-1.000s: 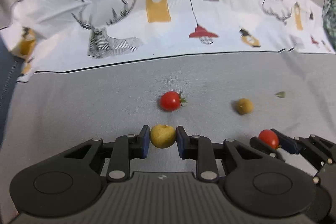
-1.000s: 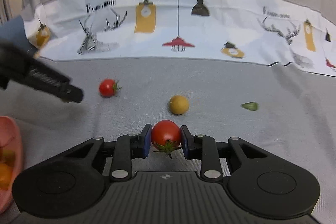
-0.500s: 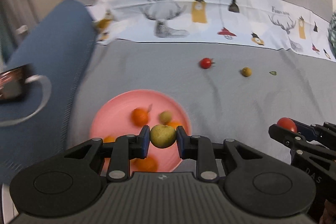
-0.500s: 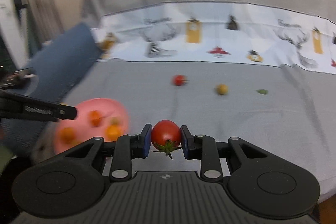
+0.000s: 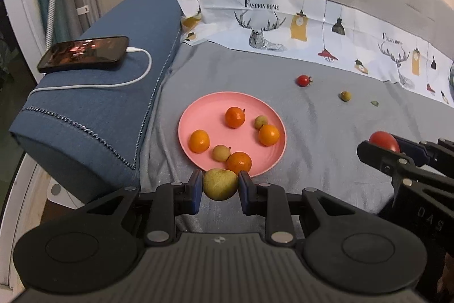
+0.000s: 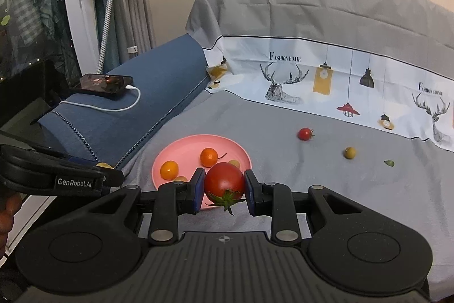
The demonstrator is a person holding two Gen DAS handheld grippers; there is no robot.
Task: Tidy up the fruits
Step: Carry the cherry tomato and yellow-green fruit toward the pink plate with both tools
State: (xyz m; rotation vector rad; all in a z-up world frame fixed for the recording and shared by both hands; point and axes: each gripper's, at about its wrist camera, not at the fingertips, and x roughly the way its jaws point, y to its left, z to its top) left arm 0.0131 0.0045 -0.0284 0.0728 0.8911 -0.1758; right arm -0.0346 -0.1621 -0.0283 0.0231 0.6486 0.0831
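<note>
Tomato [image 6: 224, 183] clamped in right gripper [image 6: 224, 190]; left gripper [image 5: 220, 186] clamps yellow-green fruit [image 5: 220, 183] above pink plate [image 5: 198, 112]

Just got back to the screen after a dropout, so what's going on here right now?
A person is gathering fruit onto the pink plate with two handheld grippers. The left gripper is shut on a yellow-green fruit near the plate's near rim; the right gripper is shut on a large red tomato. Four oranges and two small pale fruits are on the plate. A small tomato and an olive-coloured fruit lie on the grey sheet.
</note>
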